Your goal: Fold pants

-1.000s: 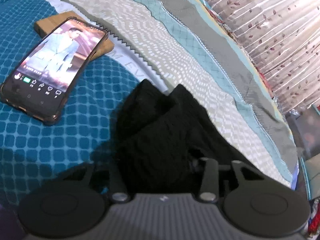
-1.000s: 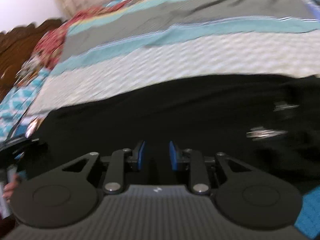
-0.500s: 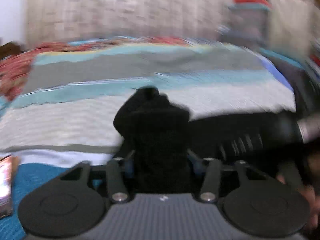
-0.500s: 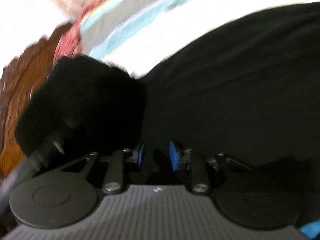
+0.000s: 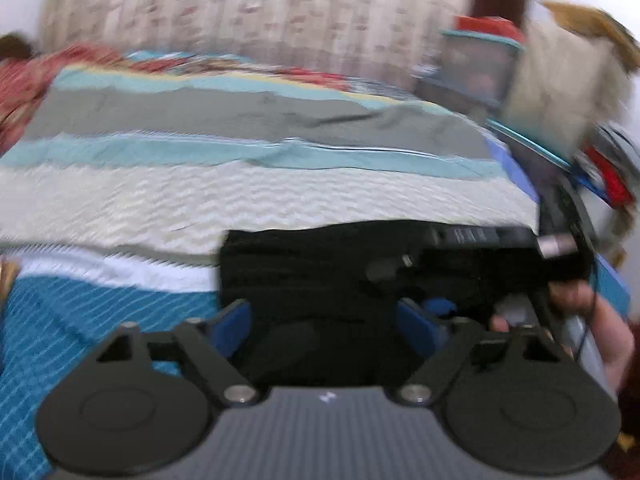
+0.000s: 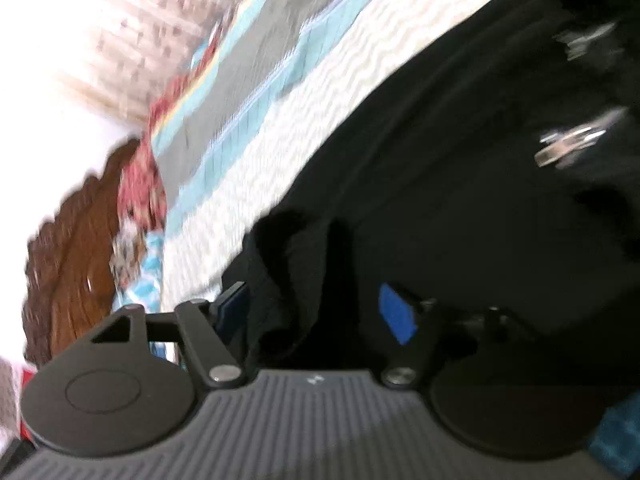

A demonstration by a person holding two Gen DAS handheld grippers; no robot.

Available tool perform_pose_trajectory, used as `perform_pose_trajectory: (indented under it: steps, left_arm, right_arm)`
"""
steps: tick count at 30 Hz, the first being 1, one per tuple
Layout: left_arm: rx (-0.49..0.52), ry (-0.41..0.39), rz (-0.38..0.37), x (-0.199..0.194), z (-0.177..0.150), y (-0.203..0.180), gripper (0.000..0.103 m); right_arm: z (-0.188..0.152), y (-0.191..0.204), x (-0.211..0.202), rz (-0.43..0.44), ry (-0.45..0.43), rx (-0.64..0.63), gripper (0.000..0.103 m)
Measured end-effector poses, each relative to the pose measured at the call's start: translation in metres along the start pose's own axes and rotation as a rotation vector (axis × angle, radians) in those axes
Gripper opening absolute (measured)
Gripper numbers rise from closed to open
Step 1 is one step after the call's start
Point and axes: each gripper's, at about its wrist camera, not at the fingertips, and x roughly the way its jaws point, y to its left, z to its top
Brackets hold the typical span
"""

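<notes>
**Black pants under my opening right gripper**

My right gripper (image 6: 318, 312) tilts over the black pants (image 6: 460, 168), its jaws opening, blue pads (image 6: 394, 314) wide apart. A bunched fold of the dark cloth (image 6: 288, 280) stands between them, close to the left pad; I cannot tell whether it touches. The pants spread across the striped bedspread (image 6: 256, 92), with a blurred metal fastening (image 6: 576, 140) at upper right. A carved wooden headboard (image 6: 68, 236) rises at the left edge.
</notes>
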Motion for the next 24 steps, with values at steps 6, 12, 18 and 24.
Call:
perform_pose_trajectory:
  steps: [6, 12, 18, 24]
  left_arm:
    - [-0.066, 0.070, 0.030, 0.023, 0.000, 0.010, 0.027]
    - [0.007, 0.157, -0.021, 0.061, -0.012, -0.013, 0.028]
    - [0.037, 0.175, -0.013, 0.063, -0.018, -0.014, 0.029]
    - [-0.104, 0.127, -0.068, 0.037, -0.006, 0.003, 0.035]
  right_arm:
    - [-0.009, 0.050, 0.013, -0.091, -0.003, -0.308, 0.021]
    - [-0.001, 0.071, 0.000, -0.213, -0.175, -0.579, 0.022]
    - [0.011, 0.022, -0.007, -0.250, -0.129, -0.372, 0.051]
    - [0.001, 0.027, -0.031, -0.227, -0.240, -0.337, 0.051]
